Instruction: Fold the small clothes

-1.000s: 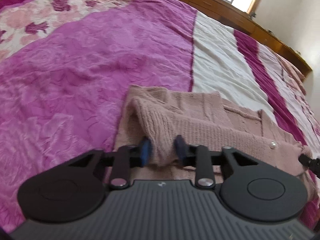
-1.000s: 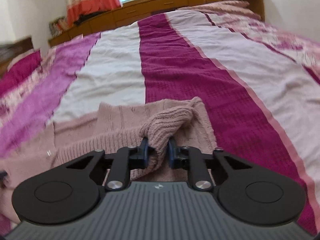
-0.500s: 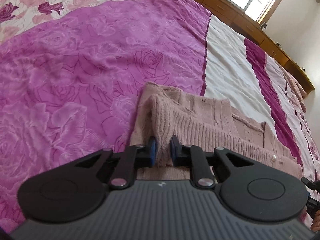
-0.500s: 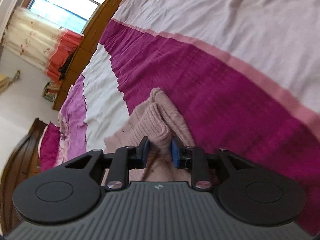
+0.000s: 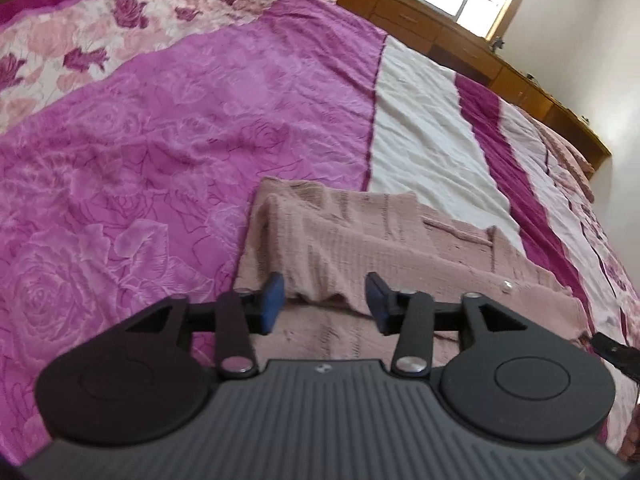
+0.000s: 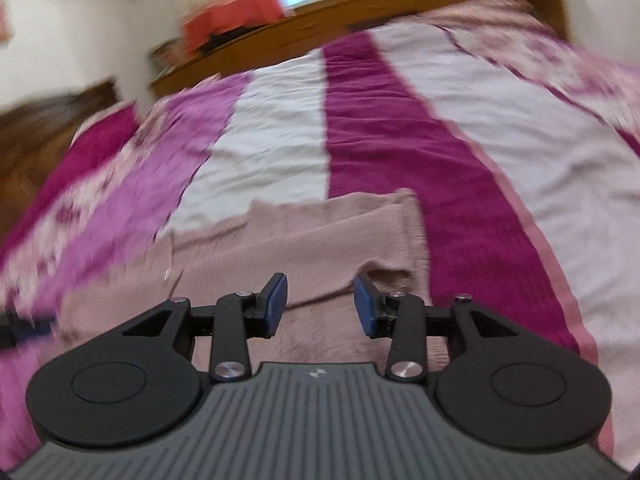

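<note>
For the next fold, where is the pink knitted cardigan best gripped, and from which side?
Probably the folded band's two near corners, one per claw, approached from the near edge. That ribbed edge lies loose and slightly raised on the cardigan, so pads could slide under.

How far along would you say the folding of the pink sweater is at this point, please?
Done: the sweater lies on the bed with its near edge folded up over the body. In hand: nothing; the left gripper and right gripper are both opening, their pads clear of the knit. Left: probably more folds, since it still spreads wide.
</note>
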A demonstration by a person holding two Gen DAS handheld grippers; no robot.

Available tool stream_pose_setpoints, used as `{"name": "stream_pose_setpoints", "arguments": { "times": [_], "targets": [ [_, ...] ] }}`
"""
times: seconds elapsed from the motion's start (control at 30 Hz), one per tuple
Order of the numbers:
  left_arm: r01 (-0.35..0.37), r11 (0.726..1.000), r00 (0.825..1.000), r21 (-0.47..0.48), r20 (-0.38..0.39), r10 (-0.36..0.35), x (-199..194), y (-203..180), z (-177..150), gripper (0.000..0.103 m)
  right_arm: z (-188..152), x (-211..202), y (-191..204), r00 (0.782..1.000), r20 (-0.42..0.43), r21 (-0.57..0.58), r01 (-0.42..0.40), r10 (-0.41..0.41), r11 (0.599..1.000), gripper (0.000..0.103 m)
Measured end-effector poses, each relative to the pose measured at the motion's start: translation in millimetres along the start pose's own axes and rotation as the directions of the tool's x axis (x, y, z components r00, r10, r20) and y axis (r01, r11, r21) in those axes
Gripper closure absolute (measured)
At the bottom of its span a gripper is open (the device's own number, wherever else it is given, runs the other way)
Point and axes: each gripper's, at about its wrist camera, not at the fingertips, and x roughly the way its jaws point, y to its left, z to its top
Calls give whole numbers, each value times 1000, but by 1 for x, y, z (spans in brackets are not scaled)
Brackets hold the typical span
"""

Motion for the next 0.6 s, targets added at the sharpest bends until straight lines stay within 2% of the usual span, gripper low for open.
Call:
{"name": "stream_pose_setpoints", "arguments": {
  "times": [0.1, 0.13, 0.23, 0.4, 0.53, 0.6],
  "targets": [
    [1, 999, 1000, 49, -3, -1, -2, -14, -5, 54, -11, 3, 23, 1000, -10, -141, -4, 3, 990, 55],
    [-3, 996, 1000, 92, -3, 3, -1, -22, -8, 54, -15, 4, 32, 1000, -14, -194, -14, 12, 981, 46],
    [-42, 973, 999, 229, 4, 42, 4, -45, -19, 54, -28, 3, 57, 999, 10, -339, -34, 40, 940, 34],
    [-3, 916, 1000, 400, -26, 15, 18, -83, -35, 53, -40, 17, 89, 999, 1, -523, -44, 52, 851, 34],
    [58, 893, 994, 447, -107, -11, 41, -98, -42, 53, -44, 34, 101, 999, -37, -588, -53, 39, 807, 34],
    [56, 887, 993, 458, -119, -1, 50, -101, -44, 53, -43, 40, 101, 999, -36, -599, -50, 36, 799, 34]
  ]
}}
